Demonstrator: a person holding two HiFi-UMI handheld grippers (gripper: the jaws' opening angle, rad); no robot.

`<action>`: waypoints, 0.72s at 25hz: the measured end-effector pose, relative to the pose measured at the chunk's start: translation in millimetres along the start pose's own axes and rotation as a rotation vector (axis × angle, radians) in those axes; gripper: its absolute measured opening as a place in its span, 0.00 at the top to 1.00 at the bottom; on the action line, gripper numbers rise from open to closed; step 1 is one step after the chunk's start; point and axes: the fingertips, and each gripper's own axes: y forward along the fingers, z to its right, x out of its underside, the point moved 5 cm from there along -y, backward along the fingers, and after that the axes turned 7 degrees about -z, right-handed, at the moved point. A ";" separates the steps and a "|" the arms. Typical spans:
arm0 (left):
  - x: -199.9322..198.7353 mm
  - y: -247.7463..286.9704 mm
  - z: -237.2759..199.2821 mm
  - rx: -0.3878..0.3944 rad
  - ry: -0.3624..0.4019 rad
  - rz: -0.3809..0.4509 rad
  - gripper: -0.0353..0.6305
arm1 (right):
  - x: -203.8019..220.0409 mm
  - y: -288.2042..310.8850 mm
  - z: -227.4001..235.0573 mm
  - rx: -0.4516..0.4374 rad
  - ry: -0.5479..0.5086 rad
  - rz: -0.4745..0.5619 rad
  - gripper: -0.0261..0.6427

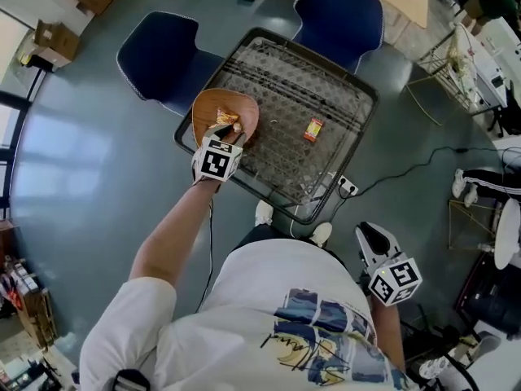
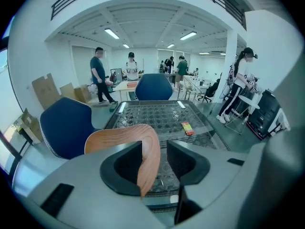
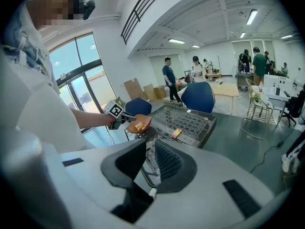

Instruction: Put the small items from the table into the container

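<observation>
My left gripper (image 1: 230, 133) is shut on the rim of a shallow wooden bowl (image 1: 224, 108) and holds it in the air over the near left corner of the glass-topped wicker table (image 1: 366, 96). A yellow snack piece (image 1: 225, 120) lies in the bowl. In the left gripper view the bowl (image 2: 124, 137) curves between the jaws of the left gripper (image 2: 155, 161). A red packet (image 1: 313, 129) lies on the table to the right of the bowl. My right gripper (image 1: 370, 239) hangs off the table by my right side, open and with nothing in it.
Two blue chairs (image 1: 159, 51) (image 1: 342, 10) stand at the table's far side. A power strip (image 1: 348, 186) with its cable lies on the floor by the near right corner. Several people (image 2: 99, 73) stand in the background, and racks (image 1: 464, 55) are at the right.
</observation>
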 end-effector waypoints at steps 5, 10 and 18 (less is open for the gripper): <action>2.8 -39.7 50.1 0.008 -0.038 0.042 0.70 | -2.1 -5.3 22.7 -0.058 -0.043 -0.001 0.86; -5.2 -73.9 96.2 0.034 -0.066 0.096 0.70 | -7.0 -4.3 33.4 -0.118 -0.092 0.001 0.86; -33.0 -111.6 189.0 0.125 -0.062 0.167 0.79 | -10.5 -14.1 60.1 -0.189 -0.135 0.009 0.86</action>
